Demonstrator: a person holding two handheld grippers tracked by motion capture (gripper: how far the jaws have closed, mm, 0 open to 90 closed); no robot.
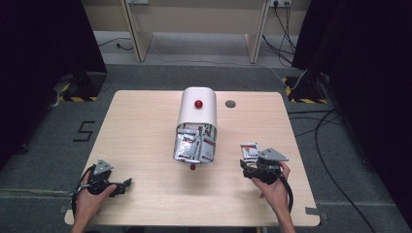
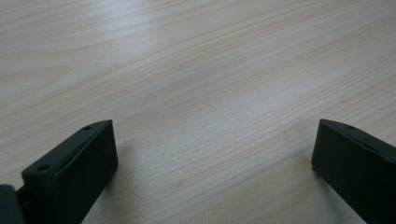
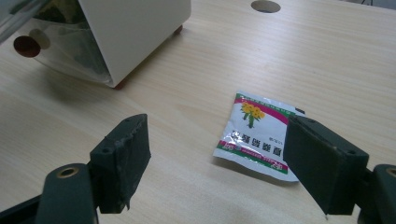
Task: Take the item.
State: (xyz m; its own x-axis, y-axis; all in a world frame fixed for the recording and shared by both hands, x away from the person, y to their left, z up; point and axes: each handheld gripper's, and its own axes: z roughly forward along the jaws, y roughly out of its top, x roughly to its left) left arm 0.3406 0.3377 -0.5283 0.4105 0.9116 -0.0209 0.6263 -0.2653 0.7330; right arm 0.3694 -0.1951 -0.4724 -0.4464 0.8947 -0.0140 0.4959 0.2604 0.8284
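Lab or test room: lone wooden table (image 1: pixel 145 145) centre frame on grey carpet (image 1: pixel 43 141); black curtains (image 1: pixel 39 39) at both sides; hazard tape (image 1: pixel 77 98) and cables (image 1: pixel 325 145) right; floor-marked "5" (image 1: pixel 83 131) left.

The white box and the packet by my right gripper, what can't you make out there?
- White box: the number of packets inside; in the high view they overlap behind its clear door.
- Packet: small print too fine in the right gripper view; its right edge sits behind that gripper's jaw.
- Packet in the high view: near end hidden by the right gripper.
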